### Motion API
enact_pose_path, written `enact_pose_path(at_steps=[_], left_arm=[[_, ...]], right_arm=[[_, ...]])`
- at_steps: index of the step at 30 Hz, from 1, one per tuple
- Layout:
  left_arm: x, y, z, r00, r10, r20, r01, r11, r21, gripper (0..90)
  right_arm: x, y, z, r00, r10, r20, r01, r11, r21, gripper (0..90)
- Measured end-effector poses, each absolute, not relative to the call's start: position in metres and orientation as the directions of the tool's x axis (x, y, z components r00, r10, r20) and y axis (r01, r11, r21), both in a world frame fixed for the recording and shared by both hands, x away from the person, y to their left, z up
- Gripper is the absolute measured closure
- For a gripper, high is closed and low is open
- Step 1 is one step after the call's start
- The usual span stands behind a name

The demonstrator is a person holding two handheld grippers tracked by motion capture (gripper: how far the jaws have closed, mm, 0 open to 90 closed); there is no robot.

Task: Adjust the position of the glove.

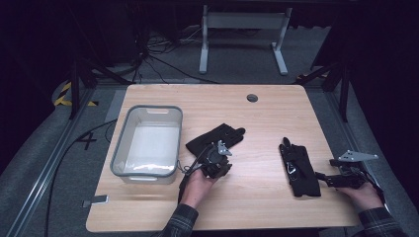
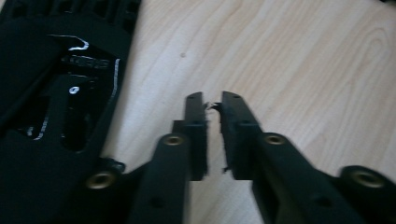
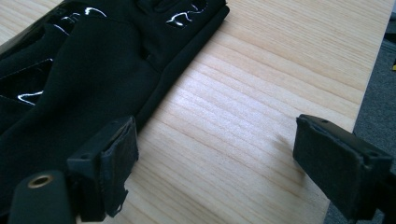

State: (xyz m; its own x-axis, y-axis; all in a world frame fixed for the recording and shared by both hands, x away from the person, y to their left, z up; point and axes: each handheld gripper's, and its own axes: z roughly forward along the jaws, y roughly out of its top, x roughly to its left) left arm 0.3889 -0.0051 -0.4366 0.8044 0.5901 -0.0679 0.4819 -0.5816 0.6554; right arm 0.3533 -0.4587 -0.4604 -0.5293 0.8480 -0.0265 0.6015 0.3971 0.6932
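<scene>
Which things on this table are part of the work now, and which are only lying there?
In the work:
- left black fabric glove
- right black fabric glove
- left gripper
- right gripper

Lying about:
- grey-rimmed clear plastic bin
- round grey cable hole

A lab or test room: a bare wooden table stands on grey carpet, with loose cables, hazard tape and a metal stand behind
</scene>
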Motion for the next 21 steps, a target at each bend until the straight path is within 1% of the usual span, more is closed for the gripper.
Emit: enact_pose_path(at_steps=[1, 2, 5, 11, 17, 21], left_arm=[[0.392, -0.005, -0.435, 0.795, 0.604, -0.056, 0.487, -0.581, 0.652, 87.6], [0.392, -0.005, -0.435, 0.795, 0.604, -0.056, 0.487, -0.581, 0.652, 89.5], [0.402, -0.005, -0.433, 0.769, 0.638, -0.041, 0.514, -0.580, 0.632, 89.6], [0.418, -0.004, -0.430, 0.712, 0.702, -0.005, 0.548, -0.550, 0.630, 89.7], [0.434, -0.003, -0.435, 0.674, 0.738, -0.018, 0.579, -0.514, 0.633, 89.7], [0.443, -0.004, -0.441, 0.666, 0.746, -0.015, 0.595, -0.519, 0.614, 89.6]], right_arm=[[0.353, -0.459, -0.460, -0.529, 0.848, -0.026, 0.602, 0.397, 0.693, 14.5], [0.353, -0.459, -0.460, -0.529, 0.848, -0.026, 0.602, 0.397, 0.693, 14.5], [0.353, -0.459, -0.460, -0.530, 0.848, -0.026, 0.601, 0.397, 0.694, 14.5], [0.353, -0.459, -0.460, -0.531, 0.847, -0.026, 0.601, 0.398, 0.693, 14.5], [0.353, -0.459, -0.460, -0.535, 0.845, -0.025, 0.599, 0.400, 0.693, 14.5], [0.353, -0.459, -0.460, -0.536, 0.844, -0.026, 0.600, 0.402, 0.691, 14.5]])
